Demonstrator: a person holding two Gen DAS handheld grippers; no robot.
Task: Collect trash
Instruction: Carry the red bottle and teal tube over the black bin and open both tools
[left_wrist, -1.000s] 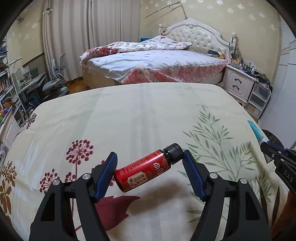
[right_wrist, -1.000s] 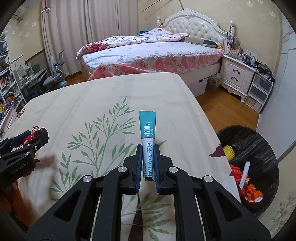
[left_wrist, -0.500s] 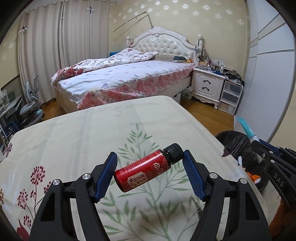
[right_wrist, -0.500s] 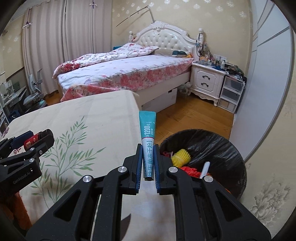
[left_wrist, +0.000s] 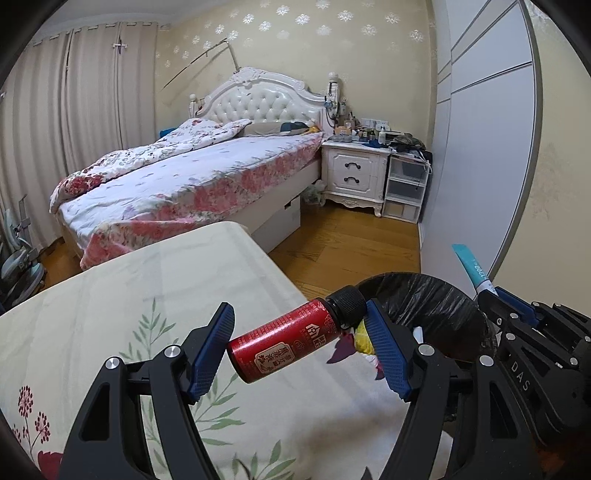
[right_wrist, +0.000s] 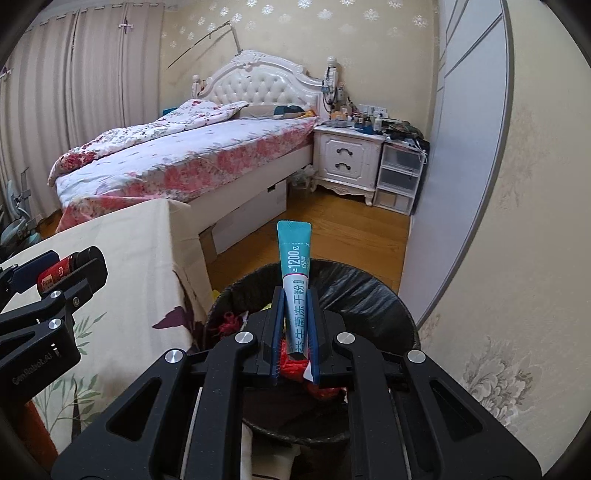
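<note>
This is a bedroom in a home. A bed with a white tufted headboard and a flowered quilt stands against a wall papered with pale flowers. Beside it a white nightstand is crowded with small things. Long curtains hang at the left, and the floor is of wood.

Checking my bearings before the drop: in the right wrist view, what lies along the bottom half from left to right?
Left gripper with the red bottle → table → trash bin with the teal sachet above it → wall.
</note>
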